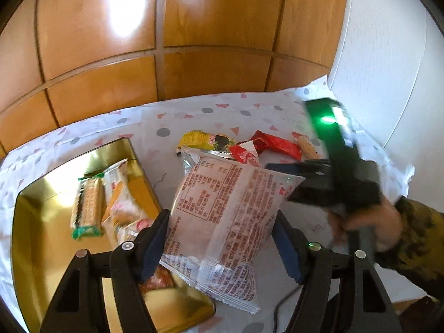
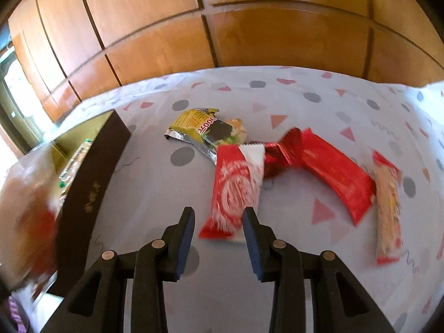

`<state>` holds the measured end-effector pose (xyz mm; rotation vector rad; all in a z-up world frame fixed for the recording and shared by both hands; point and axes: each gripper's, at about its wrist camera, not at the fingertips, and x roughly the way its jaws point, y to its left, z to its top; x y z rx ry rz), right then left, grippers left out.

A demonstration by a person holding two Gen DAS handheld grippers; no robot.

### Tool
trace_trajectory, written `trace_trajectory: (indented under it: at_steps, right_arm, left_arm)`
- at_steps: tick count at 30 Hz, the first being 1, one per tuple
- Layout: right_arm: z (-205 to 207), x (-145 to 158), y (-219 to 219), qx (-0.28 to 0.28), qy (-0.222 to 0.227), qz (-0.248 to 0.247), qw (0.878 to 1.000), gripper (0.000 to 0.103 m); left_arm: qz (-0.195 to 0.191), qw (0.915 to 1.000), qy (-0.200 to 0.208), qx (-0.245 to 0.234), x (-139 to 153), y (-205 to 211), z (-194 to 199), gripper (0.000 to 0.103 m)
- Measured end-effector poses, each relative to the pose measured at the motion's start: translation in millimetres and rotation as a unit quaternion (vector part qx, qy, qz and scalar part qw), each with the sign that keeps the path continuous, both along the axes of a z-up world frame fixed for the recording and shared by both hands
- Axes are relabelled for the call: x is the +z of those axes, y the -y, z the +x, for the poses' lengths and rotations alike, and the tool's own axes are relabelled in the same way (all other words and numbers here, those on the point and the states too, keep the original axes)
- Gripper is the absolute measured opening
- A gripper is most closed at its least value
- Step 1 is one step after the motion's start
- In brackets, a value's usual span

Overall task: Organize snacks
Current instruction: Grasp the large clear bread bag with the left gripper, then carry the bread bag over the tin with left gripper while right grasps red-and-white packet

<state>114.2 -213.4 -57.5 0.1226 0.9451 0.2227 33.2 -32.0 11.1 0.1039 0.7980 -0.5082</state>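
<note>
My left gripper is shut on a clear snack packet with red print, held up beside the gold tray. In the tray lie a green-ended biscuit pack and an orange-white packet. My right gripper hovers over the loose snacks with a gap between its pads. The near end of a red-and-white packet lies on the cloth between its tips, unpressed. Around it lie a red packet, a yellow packet and a long biscuit packet. The held packet shows as a blur at the left.
The tray's dark outer wall stands left of the snack pile. A white cloth with grey dots and pink triangles covers the table. Wooden panelling runs behind it, and a white wall is at the right. A person's hand grips the right tool.
</note>
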Motion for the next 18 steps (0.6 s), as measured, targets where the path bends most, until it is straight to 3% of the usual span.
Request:
trace_trajectory:
  at_steps: [6,9,14,18]
  right_arm:
    - [15.9,0.9,-13.3,0.004,0.006,-0.047,0.999,0.037]
    - [14.9,0.9,-16.1,0.010,0.005,-0.070,0.997,0.022]
    - [-1.5,-2.1,-9.8,0.017,-0.005,-0.056,0.998,0.020]
    - [-13.1,-8.9,0.6,0.020,-0.031,-0.012,0.999,0.024]
  left_arm:
    - [-0.035,0.9986,-0.009,0.040,4.9,-30.7,-15.5,0.072]
    - [-0.057,0.9961,-0.015,0.066,8.1,-49.0,-16.6,0.072]
    - [-0.077,0.9908,-0.015,0.111,11.1,-77.5,-19.5,0.072]
    - [-0.087,0.9863,-0.018,0.139,10.0,-96.7,-23.2,0.072]
